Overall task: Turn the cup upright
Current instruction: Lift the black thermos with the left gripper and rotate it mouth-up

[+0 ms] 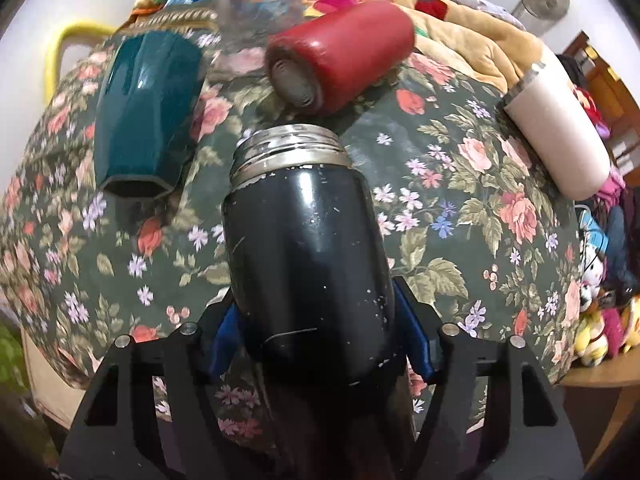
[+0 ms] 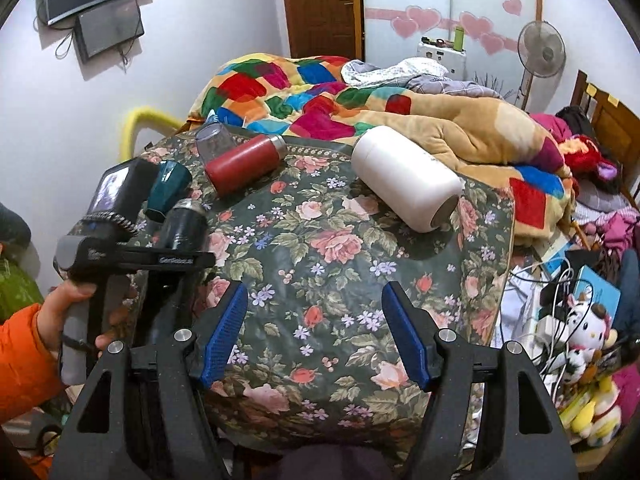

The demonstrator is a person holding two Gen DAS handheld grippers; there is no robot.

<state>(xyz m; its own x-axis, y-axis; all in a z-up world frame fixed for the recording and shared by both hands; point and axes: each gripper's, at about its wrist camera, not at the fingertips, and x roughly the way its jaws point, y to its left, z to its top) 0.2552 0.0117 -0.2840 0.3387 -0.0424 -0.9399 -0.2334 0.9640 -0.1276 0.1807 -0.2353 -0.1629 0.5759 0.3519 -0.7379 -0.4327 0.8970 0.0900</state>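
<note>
Black flask (image 1: pixel 308 248) between left claw (image 1: pixel 320 344) blue pads, neck forward.

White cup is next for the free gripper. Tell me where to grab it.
Grip the white cup across its round mid-body with the right gripper, coming from above. It lies on its side on the floral cloth, so the fingers can straddle its width.

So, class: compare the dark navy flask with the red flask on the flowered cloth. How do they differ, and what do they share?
The navy flask is clamped between the left gripper fingers; the red flask lies free on the flowered cloth. The navy flask's threaded steel mouth points away from the left wrist camera; the red flask shows that camera its base. The navy paint is chipped; the red looks intact. Both are cylindrical, with a steel neck.
</note>
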